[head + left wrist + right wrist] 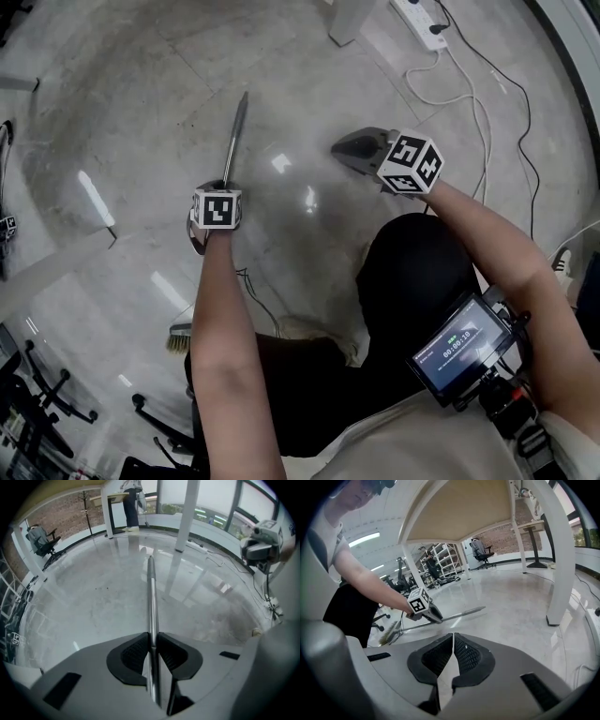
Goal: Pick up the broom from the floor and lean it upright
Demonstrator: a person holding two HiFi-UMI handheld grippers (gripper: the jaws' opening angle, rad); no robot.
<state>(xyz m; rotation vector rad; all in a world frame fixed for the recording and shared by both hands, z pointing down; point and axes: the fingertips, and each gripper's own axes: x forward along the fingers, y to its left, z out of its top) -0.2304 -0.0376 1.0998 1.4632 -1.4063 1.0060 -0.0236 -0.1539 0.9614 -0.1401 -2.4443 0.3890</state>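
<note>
Grey polished floor [309, 103], glossy, ceiling lights mirrored in it, faint tile seams. On it:
- broom [180, 336]: brush end down on the floor by my legs, metal handle running away from me. Can't tell if the far tip touches the floor.
- white power strip [420, 21]: far right, just beside the foot of a white post [349, 23].
- white cable [483, 141] and black cable [528, 122]: both trail from the strip across the floor toward me.
- thin black wire [261, 302]: near the brush.
- black chair bases [52, 386]: on casters, at my left.
- farther off: office chair [43, 540], coat stand [87, 508], standing desk [108, 517], all on the same floor.
</note>
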